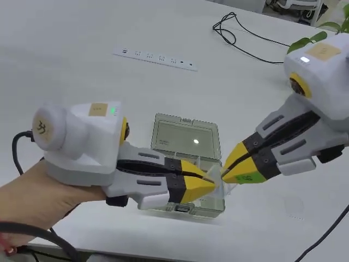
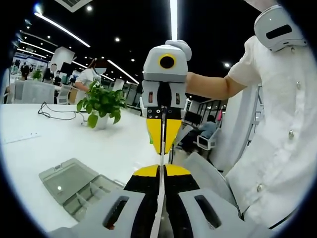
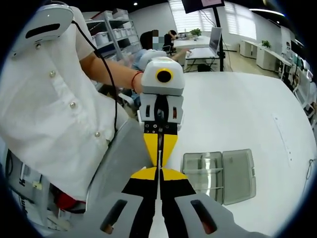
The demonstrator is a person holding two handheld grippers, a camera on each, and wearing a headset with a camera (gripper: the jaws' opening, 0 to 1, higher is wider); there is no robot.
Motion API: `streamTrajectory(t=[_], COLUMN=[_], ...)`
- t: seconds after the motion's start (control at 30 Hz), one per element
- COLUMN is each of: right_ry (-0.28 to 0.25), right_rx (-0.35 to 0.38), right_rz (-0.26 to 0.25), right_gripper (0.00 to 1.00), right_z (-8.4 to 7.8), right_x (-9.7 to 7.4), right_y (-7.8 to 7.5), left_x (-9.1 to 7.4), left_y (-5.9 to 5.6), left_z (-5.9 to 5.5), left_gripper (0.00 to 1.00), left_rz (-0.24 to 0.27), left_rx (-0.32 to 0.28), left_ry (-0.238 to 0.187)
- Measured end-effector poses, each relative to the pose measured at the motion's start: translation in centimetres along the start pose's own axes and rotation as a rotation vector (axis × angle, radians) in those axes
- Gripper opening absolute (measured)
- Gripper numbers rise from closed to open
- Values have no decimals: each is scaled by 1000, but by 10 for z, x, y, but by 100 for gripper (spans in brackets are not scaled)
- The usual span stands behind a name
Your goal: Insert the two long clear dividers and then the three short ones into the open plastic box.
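A hand (image 1: 32,202) held the left gripper (image 1: 210,183), its round cap marked with what looked like "37". Its jaws pinched a clear divider (image 2: 161,159) edge-on, just above the open plastic box (image 1: 188,210). The right gripper (image 1: 224,170), its green label unreadable, nipped the same strip.

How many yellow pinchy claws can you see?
2. The left gripper reaches in from the left, the right gripper from the right; their tips meet over the plastic box, both shut on a clear divider.
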State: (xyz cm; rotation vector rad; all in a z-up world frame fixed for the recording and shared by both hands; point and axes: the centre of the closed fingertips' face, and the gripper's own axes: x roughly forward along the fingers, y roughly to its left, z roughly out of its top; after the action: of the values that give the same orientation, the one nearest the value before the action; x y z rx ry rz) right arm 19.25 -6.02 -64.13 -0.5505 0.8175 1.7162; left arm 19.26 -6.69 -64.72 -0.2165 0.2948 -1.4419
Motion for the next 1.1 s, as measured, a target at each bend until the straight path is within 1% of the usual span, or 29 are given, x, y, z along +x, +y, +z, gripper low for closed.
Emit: streamTrajectory(t=[0.23, 0.4, 0.5, 0.73, 0.9, 1.0, 1.1], right_ry=[-3, -4, -5, 5, 8, 6, 11], right_rx=[0, 0, 1, 2, 4, 10, 12], right_rz=[-21, -44, -61, -97, -118, -133, -154], right_gripper=[2, 2, 2, 2, 2, 2, 2], right_z=[0, 0, 0, -3, -5, -5, -8], right_x=[-2, -4, -5, -7, -6, -4, -1], right_y=[-3, -8, -12, -19, -26, -33, -42], left_x=[-6, -12, -17, -28, -36, -40, -44], left_y=[4, 9, 14, 23, 30, 36, 40], left_z=[-5, -9, -13, -22, -28, -32, -35], left_gripper=[4, 11, 19, 35, 48, 56, 63], left_rz=[27, 58, 87, 138, 173, 200, 214], left_rx=[-9, -16, -15, -14, -12, 1, 5], left_ry=[8, 18, 24, 47, 64, 76, 81])
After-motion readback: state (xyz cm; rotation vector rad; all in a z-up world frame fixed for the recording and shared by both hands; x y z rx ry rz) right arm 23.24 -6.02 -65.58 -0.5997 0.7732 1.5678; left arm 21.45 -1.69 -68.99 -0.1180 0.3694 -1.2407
